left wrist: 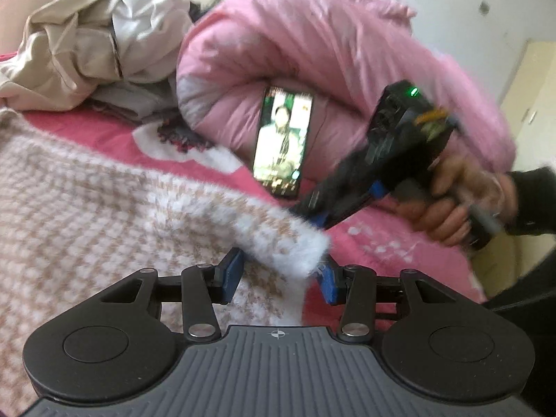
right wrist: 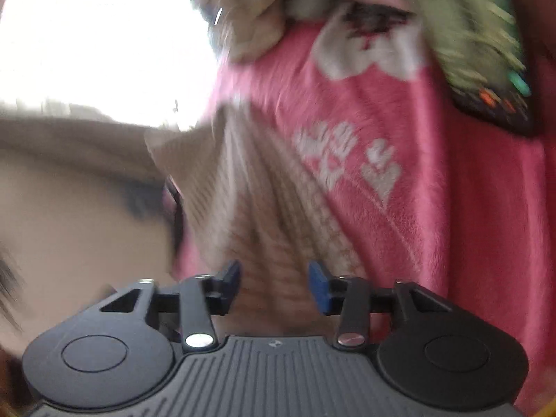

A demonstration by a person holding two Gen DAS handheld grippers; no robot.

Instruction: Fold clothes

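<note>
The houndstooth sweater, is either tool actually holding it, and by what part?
Neither clearly grips it. The left tool is open around the houndstooth sweater at its fuzzy white hem corner. The right tool is open too, with sweater fabric between its fingers.

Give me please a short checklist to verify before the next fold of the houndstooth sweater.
1. Left gripper open around the sweater edge: ok.
2. Right gripper pinching cloth: not ok, jaws apart.
3. Sweater lying flat: cannot tell, views blurred.
4. Phone off the sweater: ok, it leans on the pink quilt.
5. Beige clothes pile apart from the sweater: ok.
</note>
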